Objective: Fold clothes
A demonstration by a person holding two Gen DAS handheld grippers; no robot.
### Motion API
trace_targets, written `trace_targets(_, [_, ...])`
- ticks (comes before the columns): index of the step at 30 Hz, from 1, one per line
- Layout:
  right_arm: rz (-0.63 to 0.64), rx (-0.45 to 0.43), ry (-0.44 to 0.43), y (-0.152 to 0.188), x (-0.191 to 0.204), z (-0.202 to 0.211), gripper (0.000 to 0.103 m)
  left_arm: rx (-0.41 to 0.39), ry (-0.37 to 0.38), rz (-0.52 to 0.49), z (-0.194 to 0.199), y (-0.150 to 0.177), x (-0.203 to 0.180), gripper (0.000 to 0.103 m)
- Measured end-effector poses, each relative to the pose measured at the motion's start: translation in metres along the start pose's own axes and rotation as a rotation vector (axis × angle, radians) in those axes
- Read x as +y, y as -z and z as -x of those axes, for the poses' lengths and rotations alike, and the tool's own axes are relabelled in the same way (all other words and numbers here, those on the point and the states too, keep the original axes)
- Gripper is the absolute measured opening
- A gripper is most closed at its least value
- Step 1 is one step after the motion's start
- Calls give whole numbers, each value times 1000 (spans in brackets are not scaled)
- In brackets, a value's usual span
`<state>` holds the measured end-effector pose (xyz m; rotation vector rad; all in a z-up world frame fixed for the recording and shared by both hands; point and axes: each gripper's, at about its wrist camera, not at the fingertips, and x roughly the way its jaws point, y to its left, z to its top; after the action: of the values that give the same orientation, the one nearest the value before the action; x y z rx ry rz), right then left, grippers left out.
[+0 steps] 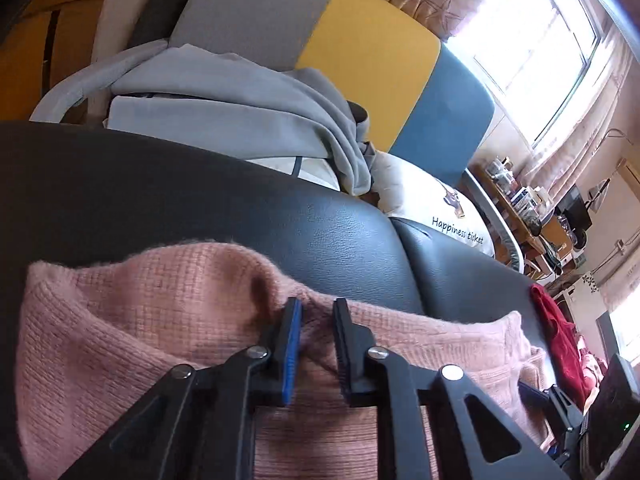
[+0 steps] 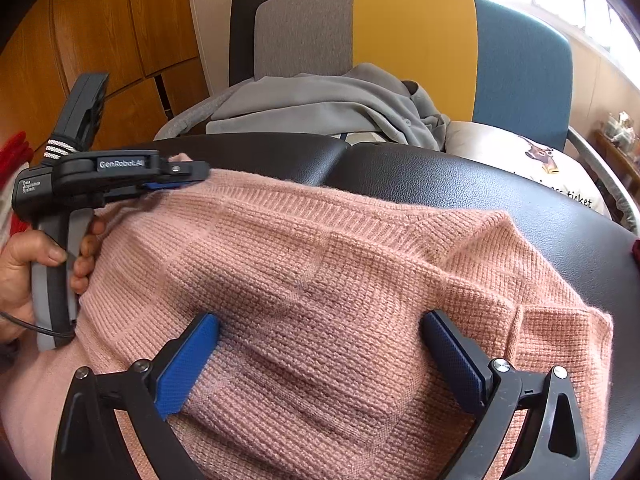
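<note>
Sweater: we see a pink knit sweater [image 2: 340, 280] lying on a black leather-look surface [image 2: 460, 176], ribbed hem toward the far edge, cloth bunched into soft folds; one corner droops at the right.
Position: it covers most of the near part of the surface, in front of a chair [image 2: 412, 40] with grey, yellow and blue panels.
Left gripper [image 2: 176, 178]: level, pointing right along the sweater's far left edge; a hand [image 2: 36, 256] wraps its grey handle, fingers curled round the trigger.
Left jaws: we note a narrow gap in the left wrist view, and a ridge of pink knit pinched between the pads.
Right gripper [image 2: 320, 354]: low over the middle of the sweater, pointing toward the chair.
Right jaws: wide apart, the blue pads resting on or just above the knit; we cannot tell which. Nothing is held.
Background: grey garment [image 2: 340, 100] heaped on the chair seat, printed cushion [image 2: 520, 156] beside it.
</note>
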<state>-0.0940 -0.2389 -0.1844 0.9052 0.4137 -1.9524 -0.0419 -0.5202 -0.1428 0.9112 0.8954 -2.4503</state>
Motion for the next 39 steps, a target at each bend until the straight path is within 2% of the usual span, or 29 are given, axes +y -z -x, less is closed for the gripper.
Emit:
trace_targets(4, [-1, 0, -2, 0, 0, 0, 103, 13, -47, -39, 4, -4, -11, 18])
trace_targets(5, [-1, 0, -1, 0, 0, 0, 103, 14, -49, -33, 10, -3, -12, 25])
trace_targets(6, [-2, 1, -1, 0, 0, 0, 103, 4, -41, -12, 21, 0, -9, 28])
trace_targets(9, [-3, 2, -1, 0, 0, 0, 103, -29, 4, 34, 62, 15, 10, 28])
trace_targets(14, [0, 7, 6, 0, 1, -1, 103, -88, 15, 135, 160, 71, 70, 29])
trace_targets(17, [11, 14, 20, -1, 3, -2, 103, -124, -22, 180, 225, 120, 94, 31])
trace_targets(20, [22, 21, 33, -2, 6, -3, 103, -91, -75, 179, 261, 166, 101, 33])
trace_targets(24, [45, 37, 62, -5, 11, -5, 103, -22, -100, 140, 284, 220, 97, 33])
trace_targets(29, [64, 81, 116, -15, 20, 8, 103, -5, -37, 219, 291, 256, 97, 33])
trace_targets(32, [69, 14, 56, -17, 37, 47, 103, 4, 0, 233, 293, 267, 86, 33])
trace_targets(35, [136, -24, -58, -4, 61, 84, 103, 39, -3, 236, 293, 280, 75, 33])
trace_targets(39, [281, -21, -50, 39, 92, 110, 103, 83, -22, 231, 289, 301, 65, 33])
